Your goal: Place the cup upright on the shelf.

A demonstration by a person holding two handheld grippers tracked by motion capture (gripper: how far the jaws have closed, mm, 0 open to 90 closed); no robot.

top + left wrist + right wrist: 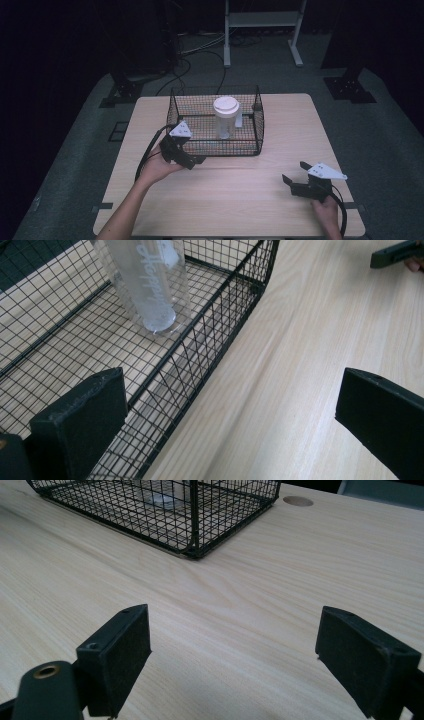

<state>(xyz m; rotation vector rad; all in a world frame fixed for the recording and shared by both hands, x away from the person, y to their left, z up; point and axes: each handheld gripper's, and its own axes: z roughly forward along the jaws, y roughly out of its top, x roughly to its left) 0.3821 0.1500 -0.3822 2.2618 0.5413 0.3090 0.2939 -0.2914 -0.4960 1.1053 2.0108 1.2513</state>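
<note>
One black wire-mesh basket, rectangular, open-topped, sits at the far middle of the pale wooden tabletop. Contents: one clear plastic tumbler with a white lid, upright, near the basket's centre. Two handheld black grippers: left gripper, fingers spread wide, straddling the basket's near wall at its left corner; right gripper, fingers likewise apart, holding nothing, low over bare tabletop, well apart from the basket.
</note>
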